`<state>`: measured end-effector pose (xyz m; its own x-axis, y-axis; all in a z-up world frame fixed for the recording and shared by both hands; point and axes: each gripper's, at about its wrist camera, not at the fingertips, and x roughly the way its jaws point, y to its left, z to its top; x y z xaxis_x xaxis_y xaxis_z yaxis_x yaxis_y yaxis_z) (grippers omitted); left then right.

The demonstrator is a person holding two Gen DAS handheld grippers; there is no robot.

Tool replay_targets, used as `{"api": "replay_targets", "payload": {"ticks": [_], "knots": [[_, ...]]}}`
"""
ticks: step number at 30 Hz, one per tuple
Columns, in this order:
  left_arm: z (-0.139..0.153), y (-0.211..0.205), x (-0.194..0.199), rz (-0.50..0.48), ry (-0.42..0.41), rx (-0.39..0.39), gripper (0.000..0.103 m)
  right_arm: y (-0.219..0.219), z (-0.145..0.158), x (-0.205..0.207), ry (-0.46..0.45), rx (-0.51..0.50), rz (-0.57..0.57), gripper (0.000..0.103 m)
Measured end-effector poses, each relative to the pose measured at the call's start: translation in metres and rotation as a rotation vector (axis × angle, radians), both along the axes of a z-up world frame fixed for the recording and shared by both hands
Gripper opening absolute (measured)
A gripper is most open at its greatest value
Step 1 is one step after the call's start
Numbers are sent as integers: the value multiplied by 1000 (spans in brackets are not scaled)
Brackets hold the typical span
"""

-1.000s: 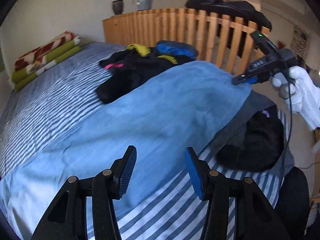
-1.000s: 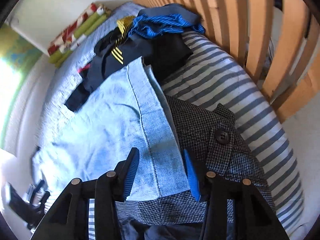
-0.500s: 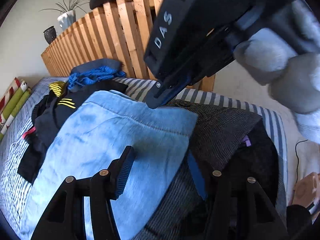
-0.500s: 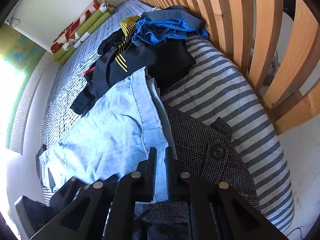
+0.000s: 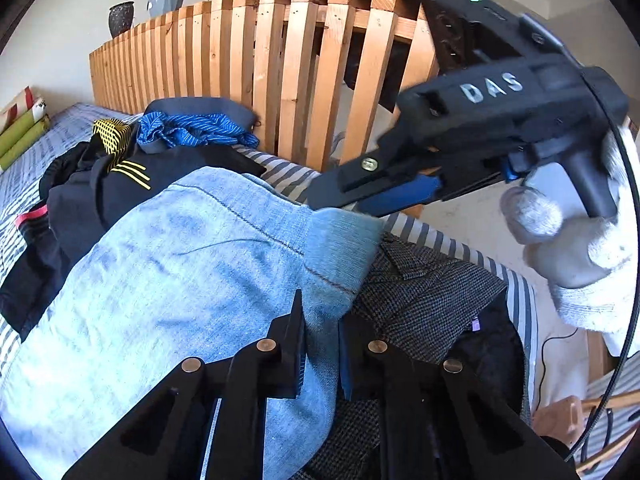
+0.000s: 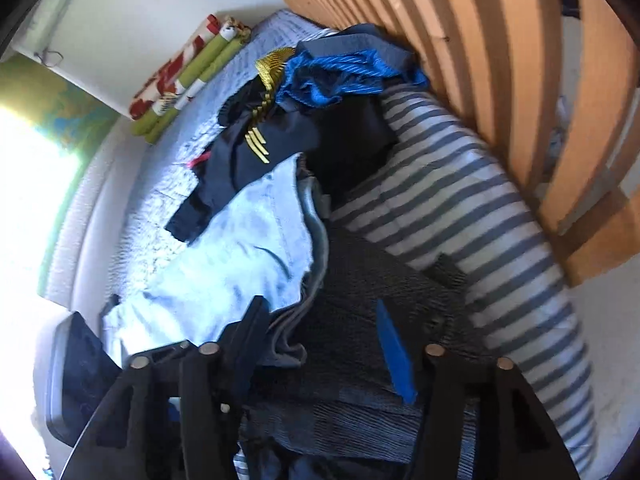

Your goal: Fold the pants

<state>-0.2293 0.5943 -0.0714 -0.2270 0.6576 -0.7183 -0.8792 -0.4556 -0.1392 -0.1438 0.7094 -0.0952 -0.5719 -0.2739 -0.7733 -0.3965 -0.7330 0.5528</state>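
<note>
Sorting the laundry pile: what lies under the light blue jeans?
Under the jeans: a grey tweed garment, dark clothes and the striped bedding. The rest is covered.

Bright daylight, blown-out glare at left, motion blur, fisheye-bent edges, dark corners
</note>
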Motion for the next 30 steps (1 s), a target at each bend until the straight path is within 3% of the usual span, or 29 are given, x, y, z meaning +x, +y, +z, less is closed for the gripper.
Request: {"api": "replay_targets", "payload": {"ticks": [7,14,19,23,24,25,26,28,30], "knots": [[0,-15,-8,2,-6,27,13,5,-22,-17,3,-176,-14,58],[-7,-13,12,-31,86,-6,13,0,-22,-33,-3,-169,-16,58],[5,-36,0,8,4,112,13,-10,-37,-54,-72,-147,19,58],[17,-56,-7,24,-50,199,13,-12,-32,-53,-22,-169,13,59],[19,-58,-7,24,-55,209,13,-13,-29,-53,-2,-166,4,52],[20,-61,-7,21,-61,215,13,-15,-27,-54,14,-179,13,30],[23,-64,-6,24,-56,222,13,-18,-23,-56,24,-198,24,20],[29,-67,-3,35,-45,228,13,-26,-13,-59,42,-157,7,11],[37,-74,-1,51,-49,244,13,-36,1,-61,50,-83,-5,10]]}}
